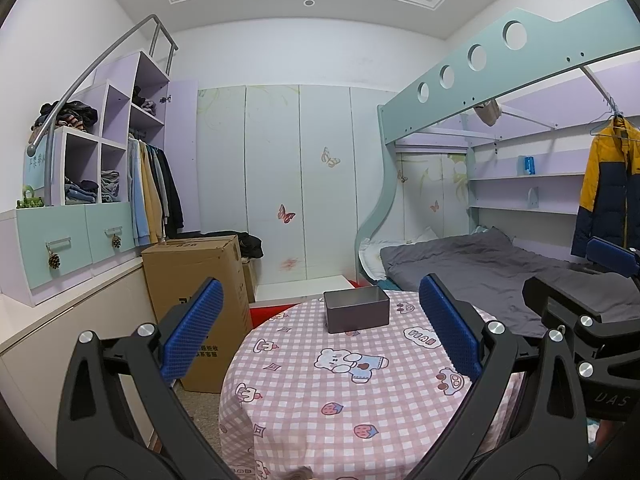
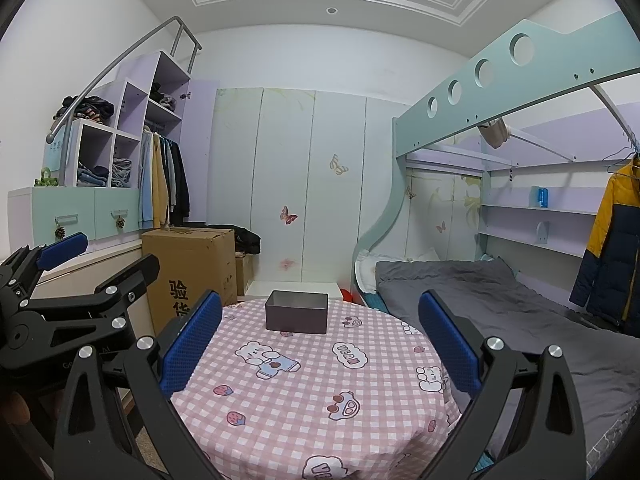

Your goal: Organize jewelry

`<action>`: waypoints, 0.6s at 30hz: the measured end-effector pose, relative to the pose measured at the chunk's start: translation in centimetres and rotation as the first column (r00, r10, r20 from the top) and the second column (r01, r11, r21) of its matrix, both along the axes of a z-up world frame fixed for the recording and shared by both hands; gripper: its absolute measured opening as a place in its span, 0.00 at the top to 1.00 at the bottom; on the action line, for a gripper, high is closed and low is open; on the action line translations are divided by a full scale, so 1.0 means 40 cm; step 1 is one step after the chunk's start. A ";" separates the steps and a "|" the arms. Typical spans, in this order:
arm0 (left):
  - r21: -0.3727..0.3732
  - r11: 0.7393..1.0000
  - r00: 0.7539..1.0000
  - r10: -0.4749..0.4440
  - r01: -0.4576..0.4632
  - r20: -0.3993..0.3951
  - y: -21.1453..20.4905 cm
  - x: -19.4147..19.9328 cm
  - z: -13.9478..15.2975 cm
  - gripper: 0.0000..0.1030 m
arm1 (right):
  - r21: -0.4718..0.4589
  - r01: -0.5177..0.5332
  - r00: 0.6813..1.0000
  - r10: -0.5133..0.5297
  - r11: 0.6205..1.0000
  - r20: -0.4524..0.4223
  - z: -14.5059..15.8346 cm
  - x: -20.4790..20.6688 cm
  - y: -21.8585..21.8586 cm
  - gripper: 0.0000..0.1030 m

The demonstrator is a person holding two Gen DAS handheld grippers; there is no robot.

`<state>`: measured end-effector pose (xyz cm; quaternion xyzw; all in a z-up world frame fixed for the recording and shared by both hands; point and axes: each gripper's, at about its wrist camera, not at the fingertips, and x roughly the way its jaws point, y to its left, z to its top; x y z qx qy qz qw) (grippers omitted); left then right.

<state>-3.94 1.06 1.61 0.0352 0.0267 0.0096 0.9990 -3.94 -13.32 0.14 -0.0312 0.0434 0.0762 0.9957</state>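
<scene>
A round table [image 1: 320,412] stands in the middle of the room, with a box [image 1: 356,309] resting on its far part. A cardboard carton [image 1: 198,292] sits on the floor just left of the table, in front of hanging clothes [image 1: 154,192] and shelving [image 1: 96,160]. A bed [image 1: 500,276] lies to the table's right under a loft frame [image 1: 480,80]. A wardrobe [image 1: 296,176] lines the wall behind. A jacket [image 1: 604,188] hangs at far right.
</scene>
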 end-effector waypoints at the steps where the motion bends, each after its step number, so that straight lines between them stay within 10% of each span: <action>1: 0.000 1.000 1.000 -0.001 0.001 -0.001 -0.002 0.000 0.001 0.06 | 0.000 0.000 1.000 0.000 1.000 0.000 0.000 0.001 0.000 0.08; 18: 0.009 1.000 1.000 0.008 -0.008 -0.003 0.013 -0.008 -0.003 0.06 | 0.002 0.008 1.000 -0.008 1.000 -0.011 -0.011 0.000 0.008 0.08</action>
